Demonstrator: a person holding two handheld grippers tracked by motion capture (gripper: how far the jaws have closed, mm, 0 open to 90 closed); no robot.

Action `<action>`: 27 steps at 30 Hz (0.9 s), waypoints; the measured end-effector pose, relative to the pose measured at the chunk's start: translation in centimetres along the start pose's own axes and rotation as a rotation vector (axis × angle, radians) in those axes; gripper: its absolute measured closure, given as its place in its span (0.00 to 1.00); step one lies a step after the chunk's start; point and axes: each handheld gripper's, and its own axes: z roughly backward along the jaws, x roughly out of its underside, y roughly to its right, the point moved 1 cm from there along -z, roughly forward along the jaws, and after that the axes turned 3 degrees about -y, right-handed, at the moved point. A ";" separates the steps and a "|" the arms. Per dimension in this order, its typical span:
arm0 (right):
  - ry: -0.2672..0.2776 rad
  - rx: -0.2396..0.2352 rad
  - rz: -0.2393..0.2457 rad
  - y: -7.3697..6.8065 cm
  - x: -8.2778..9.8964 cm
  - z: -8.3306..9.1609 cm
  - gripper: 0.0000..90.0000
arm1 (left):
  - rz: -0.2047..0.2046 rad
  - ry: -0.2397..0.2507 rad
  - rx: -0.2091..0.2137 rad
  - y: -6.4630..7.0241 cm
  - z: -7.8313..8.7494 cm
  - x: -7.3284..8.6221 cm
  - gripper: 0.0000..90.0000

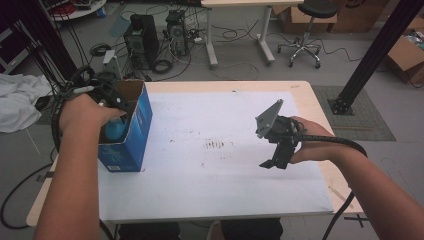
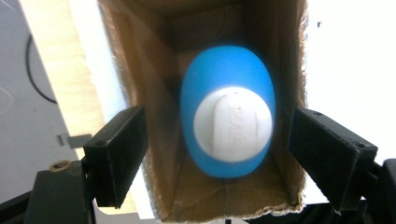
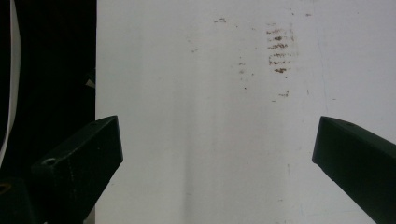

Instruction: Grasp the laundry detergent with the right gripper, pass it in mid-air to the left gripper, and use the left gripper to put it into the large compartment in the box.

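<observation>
A blue carton (image 1: 131, 131), open at the top, stands at the left edge of the white sheet. Inside it is a blue egg-shaped bottle (image 1: 114, 130) with a white cap. The left gripper view looks straight down into the brown cardboard interior (image 2: 140, 70), where the blue bottle (image 2: 227, 84) sits with its cap upward. My left gripper (image 1: 114, 100) (image 2: 217, 140) hovers at the carton's mouth, its jaws apart on either side and touching nothing. My right gripper (image 1: 274, 162) (image 3: 217, 154) is open above the bare sheet at the right, with nothing between its jaws.
The white sheet (image 1: 215, 185) covers a wooden table (image 1: 320, 115) and has a brown smudge (image 1: 215, 145) (image 3: 279, 46) near its middle. On the floor beyond are computer towers (image 1: 142, 37), cables and a stool (image 1: 310, 20). A white cloth (image 1: 17, 100) lies at far left.
</observation>
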 end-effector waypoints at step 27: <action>-0.019 0.001 -0.008 -0.2 0.0 0.5 0.02 | -0.248 0.087 -0.022 3.5 7.0 1.6 0.12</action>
